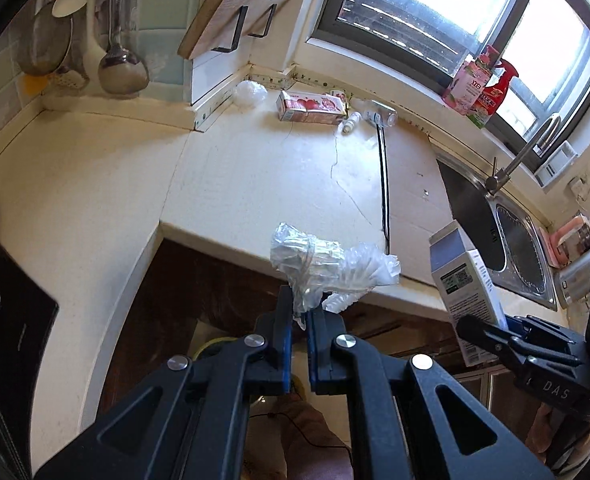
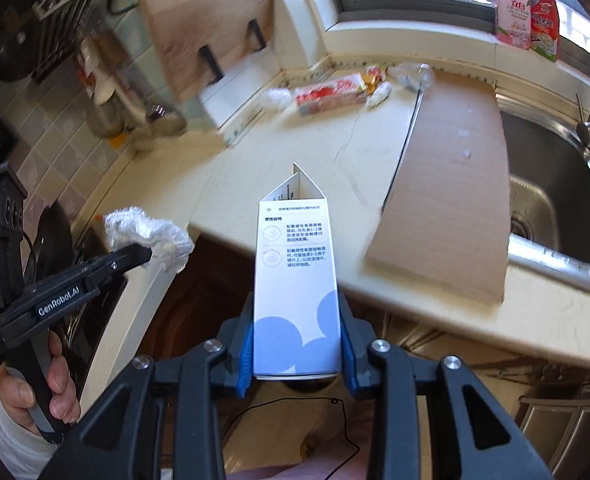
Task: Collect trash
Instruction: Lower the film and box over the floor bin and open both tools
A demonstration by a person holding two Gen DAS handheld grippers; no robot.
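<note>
Left gripper [image 1: 299, 316] side reads "GenRobot.AI"; right gripper [image 2: 297, 350] side reads "DAS". Left fingers [image 1: 283, 320] clenched on crumpled clear plastic wrap [image 1: 327, 266], which sticks out past their tips. Right fingers [image 2: 247, 344] part-open, grasping a white-and-blue carton [image 2: 297, 280] with small Chinese print, upright between them. Beyond both, on the table [image 1: 255, 168]: red-and-white box [image 1: 311, 107], small bottle [image 1: 351, 122], more plastic.

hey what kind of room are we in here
Most likely a home kitchen: a steel sink with a faucet is set into the pale countertop under a window, and ladles hang on the tiled wall.
</note>
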